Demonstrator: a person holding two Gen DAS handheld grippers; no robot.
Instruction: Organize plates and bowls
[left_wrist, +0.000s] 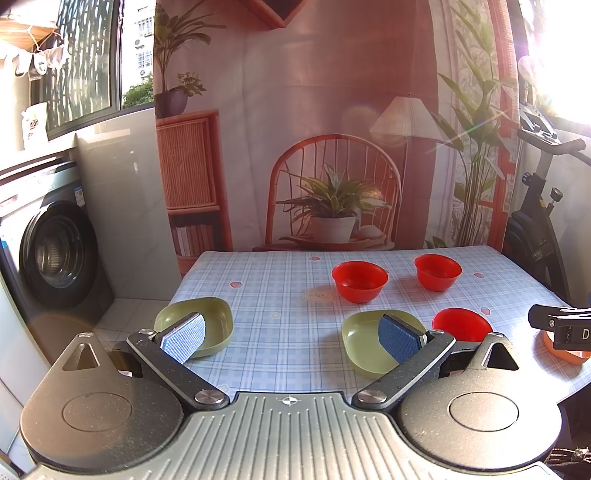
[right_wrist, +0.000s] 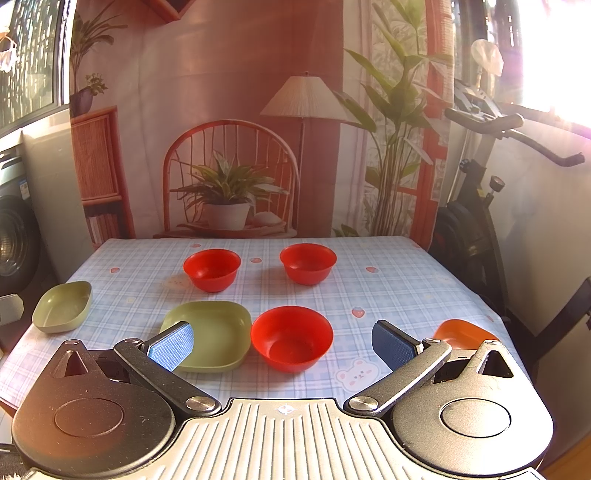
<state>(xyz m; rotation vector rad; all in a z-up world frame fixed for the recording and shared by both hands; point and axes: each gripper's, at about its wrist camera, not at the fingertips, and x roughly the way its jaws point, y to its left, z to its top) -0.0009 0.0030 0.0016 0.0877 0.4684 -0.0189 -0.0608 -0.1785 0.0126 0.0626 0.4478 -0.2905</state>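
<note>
Both claws hovering wide open, gripping nothing.

Left claw (left_wrist: 293, 338) is hanging over the checked surface (left_wrist: 280, 288); right claw (right_wrist: 282, 343) is facing the nearest red bowl (right_wrist: 291, 338), sitting just beside a green plate (right_wrist: 210, 328), two red bowls (right_wrist: 212, 268) sitting farther back.
</note>
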